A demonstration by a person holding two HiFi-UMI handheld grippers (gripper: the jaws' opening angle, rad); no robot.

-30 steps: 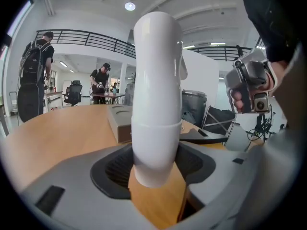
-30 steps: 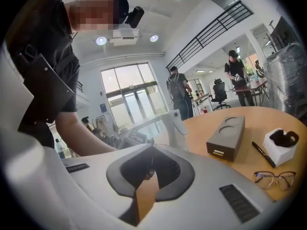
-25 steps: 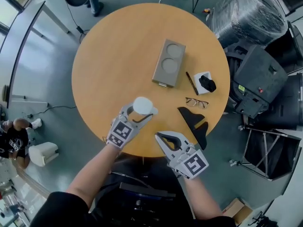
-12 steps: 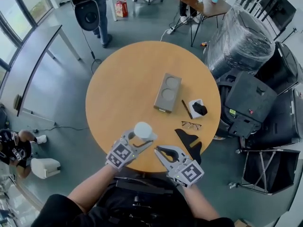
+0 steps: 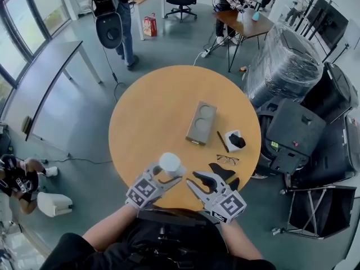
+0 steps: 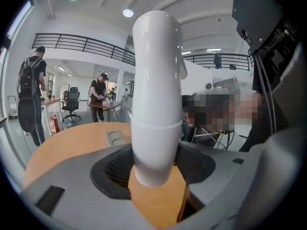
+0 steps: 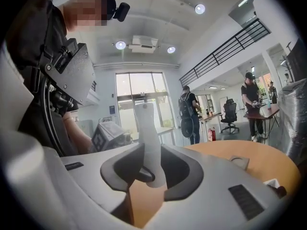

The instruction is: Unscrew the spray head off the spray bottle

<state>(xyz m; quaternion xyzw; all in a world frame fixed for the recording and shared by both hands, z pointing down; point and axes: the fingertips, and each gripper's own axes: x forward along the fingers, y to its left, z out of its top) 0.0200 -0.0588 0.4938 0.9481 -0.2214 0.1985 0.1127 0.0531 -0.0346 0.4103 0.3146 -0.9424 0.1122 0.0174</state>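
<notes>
Over the near edge of the round wooden table we've got both grippers up, and the action sits in the left gripper. It is clamped on the white spray bottle, held upright off the tabletop. From the left gripper view it's clear: the dark fingers stand wide and press the bottle's lower body from both sides, with the spray head on top and its little nozzle bump poking to the right.

Now the right gripper, just beside the bottle. Its jaws have just been opening and stand partly apart. In the right gripper view the dark pads leave a gap, and we see the bottle through that gap, just ahead of the tips. The pads aren't pressing on it, so that gripper holds nothing. Whether the bottle reaches in between the tips, we can't tell.

Farther out on the table, well clear of both grippers, lies a grey block with two round recesses. Right of it are a pen, a small white box with something black on it, and a pair of glasses. A black shape sits at the table edge just beside the right gripper.
</notes>
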